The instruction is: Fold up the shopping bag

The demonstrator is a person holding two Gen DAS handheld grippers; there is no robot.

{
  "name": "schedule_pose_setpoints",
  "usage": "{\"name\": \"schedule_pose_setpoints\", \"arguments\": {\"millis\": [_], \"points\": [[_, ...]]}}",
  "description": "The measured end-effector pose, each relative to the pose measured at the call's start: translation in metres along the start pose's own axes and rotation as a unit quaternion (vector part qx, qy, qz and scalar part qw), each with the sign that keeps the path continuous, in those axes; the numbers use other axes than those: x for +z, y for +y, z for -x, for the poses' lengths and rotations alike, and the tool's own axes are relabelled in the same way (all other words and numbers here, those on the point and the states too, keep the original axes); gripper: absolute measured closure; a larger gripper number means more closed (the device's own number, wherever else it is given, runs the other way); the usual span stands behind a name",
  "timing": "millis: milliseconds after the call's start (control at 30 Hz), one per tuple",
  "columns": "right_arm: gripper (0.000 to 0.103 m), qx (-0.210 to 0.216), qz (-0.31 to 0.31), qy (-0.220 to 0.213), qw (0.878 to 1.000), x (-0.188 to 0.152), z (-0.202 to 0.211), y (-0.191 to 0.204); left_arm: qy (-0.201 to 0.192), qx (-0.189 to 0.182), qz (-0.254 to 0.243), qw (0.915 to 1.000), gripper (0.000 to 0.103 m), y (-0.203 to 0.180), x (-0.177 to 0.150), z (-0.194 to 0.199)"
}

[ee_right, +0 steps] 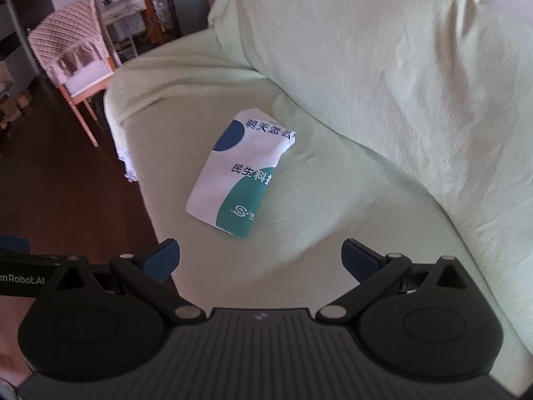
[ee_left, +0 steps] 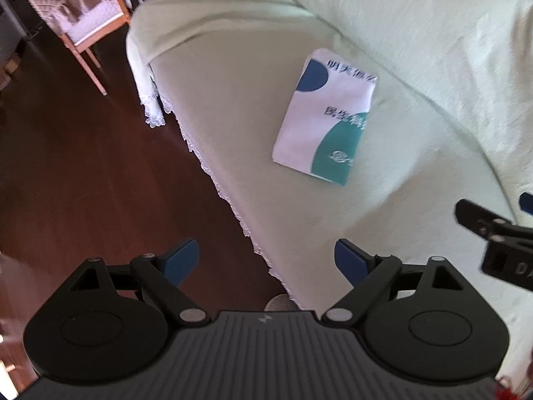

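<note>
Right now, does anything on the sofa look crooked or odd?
Only slightly. The folded shopping bag lies askew on the sofa seat, and its far corner by the backrest is crumpled, not flat. Both the left gripper and right gripper are open, holding nothing.

You have bare seat (ee_right: 299,266) all around the bag (ee_right: 240,173), which lies flat near the seat's middle, well apart from both grippers. The seat's front edge is open above the floor (ee_left: 83,166), so you can pass there freely. Beyond the bag the backrest (ee_right: 383,83) rises close to its far corner and blocks that side. The chair (ee_left: 80,16) stands past the seat's far end, well clear.
</note>
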State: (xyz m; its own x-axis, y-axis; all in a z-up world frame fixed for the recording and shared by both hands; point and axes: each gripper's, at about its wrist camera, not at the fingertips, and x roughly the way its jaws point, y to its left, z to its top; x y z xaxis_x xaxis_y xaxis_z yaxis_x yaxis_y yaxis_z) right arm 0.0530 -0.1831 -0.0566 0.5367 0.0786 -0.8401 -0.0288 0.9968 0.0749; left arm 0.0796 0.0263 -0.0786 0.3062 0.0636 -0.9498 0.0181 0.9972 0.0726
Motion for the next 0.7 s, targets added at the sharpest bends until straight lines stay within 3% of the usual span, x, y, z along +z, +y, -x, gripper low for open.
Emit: {"name": "schedule_pose_setpoints", "arguments": {"millis": [167,400,500,567,700], "points": [[0.001,-0.019,0.032,0.015,0.999,0.0,-0.075,0.022,0.021,-0.004,-0.026,0.9994,0.013,0.025,0.027,-0.082],[0.006,-0.048,0.173,-0.004,0.984,-0.029,-0.185,0.071,0.008,-0.031,-0.061,0.9976,0.013,0.039,0.055,-0.197],[0.009,-0.055,0.238,-0.017,0.97,-0.042,-0.226,0.09,0.002,-0.042,-0.076,0.9962,0.013,0.037,0.067,-0.236],[0.016,-0.059,0.273,-0.02,0.96,-0.051,-0.25,0.099,0.002,-0.046,-0.08,0.9957,0.013,0.037,0.071,-0.253],[0.021,-0.104,0.386,-0.069,0.914,-0.074,-0.292,0.124,0.01,-0.062,-0.074,0.9953,0.013,0.04,0.073,-0.281]]}}
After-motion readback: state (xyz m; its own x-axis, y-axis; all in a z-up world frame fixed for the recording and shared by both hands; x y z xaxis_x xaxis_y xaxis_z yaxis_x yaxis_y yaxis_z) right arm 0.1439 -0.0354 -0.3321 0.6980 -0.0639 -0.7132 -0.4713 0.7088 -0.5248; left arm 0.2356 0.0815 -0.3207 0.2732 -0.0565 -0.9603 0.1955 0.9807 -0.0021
